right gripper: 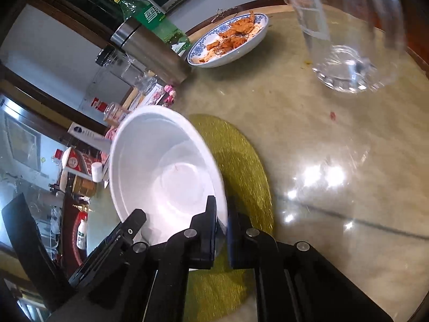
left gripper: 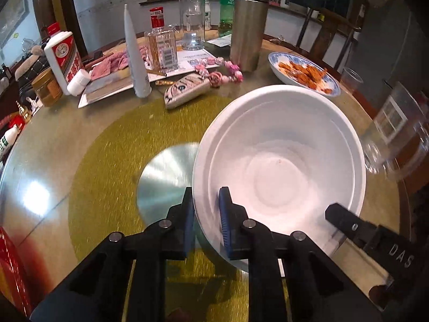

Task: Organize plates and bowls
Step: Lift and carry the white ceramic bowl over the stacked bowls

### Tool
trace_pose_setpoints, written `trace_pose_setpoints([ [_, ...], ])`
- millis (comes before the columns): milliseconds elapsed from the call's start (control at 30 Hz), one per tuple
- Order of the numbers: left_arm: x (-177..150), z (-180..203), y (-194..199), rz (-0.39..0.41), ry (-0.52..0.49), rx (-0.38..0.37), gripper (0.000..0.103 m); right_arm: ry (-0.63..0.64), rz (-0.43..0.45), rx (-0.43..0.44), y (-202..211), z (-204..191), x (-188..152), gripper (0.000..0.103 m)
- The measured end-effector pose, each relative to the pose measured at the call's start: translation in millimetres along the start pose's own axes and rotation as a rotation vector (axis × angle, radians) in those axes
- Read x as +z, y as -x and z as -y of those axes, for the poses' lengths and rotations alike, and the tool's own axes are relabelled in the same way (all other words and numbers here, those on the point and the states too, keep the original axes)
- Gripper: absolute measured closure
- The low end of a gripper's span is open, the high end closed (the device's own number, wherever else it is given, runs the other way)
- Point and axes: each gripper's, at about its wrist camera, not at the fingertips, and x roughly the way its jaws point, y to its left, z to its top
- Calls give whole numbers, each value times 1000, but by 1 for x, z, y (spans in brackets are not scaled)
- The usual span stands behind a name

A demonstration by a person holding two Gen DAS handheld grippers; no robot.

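Note:
A large white bowl (left gripper: 281, 161) is held just above the gold turntable disc (left gripper: 107, 161), tilted. My left gripper (left gripper: 207, 204) is shut on the bowl's near-left rim, one finger outside and one inside. My right gripper (right gripper: 222, 214) is shut on the bowl's (right gripper: 161, 166) opposite rim; its finger (left gripper: 346, 221) shows at the bowl's right in the left wrist view. A blue-and-white plate with orange food (left gripper: 303, 73) sits behind the bowl and also shows in the right wrist view (right gripper: 230, 40).
A clear glass (right gripper: 346, 35) stands right of the bowl. Behind are a steel flask (left gripper: 248, 26), a green bottle (left gripper: 230, 2), a glass jar (left gripper: 191, 16), liquor bottles (left gripper: 63, 53), a white tube (left gripper: 135, 56) and a phone with beads (left gripper: 187, 90).

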Motion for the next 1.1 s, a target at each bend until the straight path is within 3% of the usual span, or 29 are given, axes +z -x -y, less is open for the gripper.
trace_pose_setpoints([
  [300,-46,-18,50,30,-30,-13,87,46,16,5,46,-8,-58,97],
  [733,-109,-82,115,75,-1,-9,87,187,59,-11,92,-64,-160,96],
  [1100,-131,-136,150,110,62,12,87,295,68,18,102,-120,-204,95],
])
